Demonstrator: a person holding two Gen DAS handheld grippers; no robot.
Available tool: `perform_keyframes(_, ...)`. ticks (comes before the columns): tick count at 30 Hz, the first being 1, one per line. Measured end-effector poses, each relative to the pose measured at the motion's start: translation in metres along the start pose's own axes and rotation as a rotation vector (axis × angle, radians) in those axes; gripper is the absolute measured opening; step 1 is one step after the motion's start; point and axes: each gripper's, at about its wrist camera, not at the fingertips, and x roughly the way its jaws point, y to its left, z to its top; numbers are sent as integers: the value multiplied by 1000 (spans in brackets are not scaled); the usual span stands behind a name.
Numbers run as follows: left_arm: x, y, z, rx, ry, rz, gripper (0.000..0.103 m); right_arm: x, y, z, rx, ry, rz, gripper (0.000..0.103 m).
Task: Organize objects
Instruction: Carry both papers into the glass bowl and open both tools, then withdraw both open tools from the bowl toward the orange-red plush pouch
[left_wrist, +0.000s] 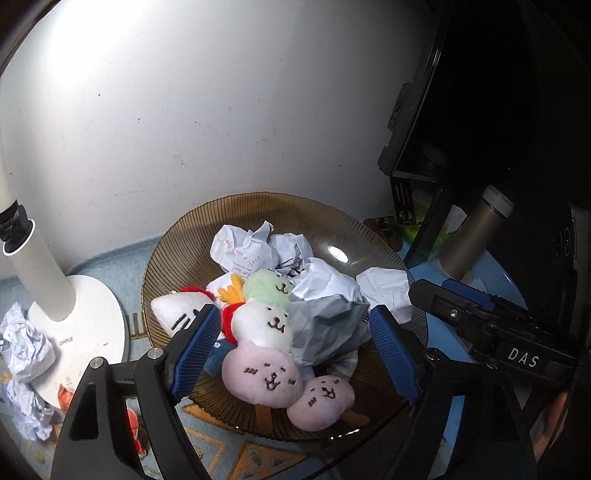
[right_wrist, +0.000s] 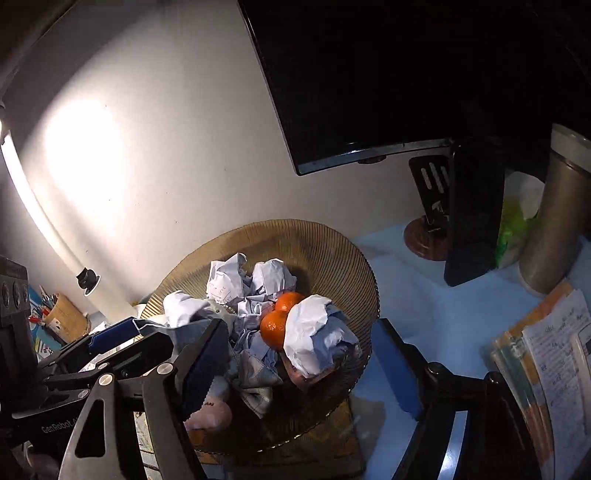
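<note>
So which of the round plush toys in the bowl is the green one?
The green plush at the top of the stack, touching the crumpled paper behind it. The plush right below it is white, and the two lowest are pink.

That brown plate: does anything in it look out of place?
Yes. The plate holds a jumble: crumpled paper balls piled over plush toys and two oranges. More crumpled paper lies off it, beside the lamp base.

Both wrist views look steeply down, close, sharing the ribbed bowl
</note>
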Motion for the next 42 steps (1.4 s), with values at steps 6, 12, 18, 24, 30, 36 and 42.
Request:
perform_keyframes(6,-31,11,-15,-25,-30,6,82,-13,11,-16,-24,7,23,78)
perform_keyframes(12,-107,43,-36,-105,-134,59,84,-57,57,-21,-116,-64,87,78)
perform_keyframes(18,-180,82,-83,-216,-190,267,94,-91,122,-46,-207,-106,216,85)
perform_keyframes(24,-198,127,-140,-283,-185,515,94,-59,180,-108,-303,-12,232,85)
perform_keyframes(30,-179,156,-173,-308,-157,563,94,-2,196,-162,-350,74,208,85)
perform_keyframes(36,-161,162,-185,-343,-118,566,94,17,187,-172,-350,81,183,85)
perform_keyframes(42,-157,157,-185,-313,-107,596,94,19,190,-173,-360,94,191,85)
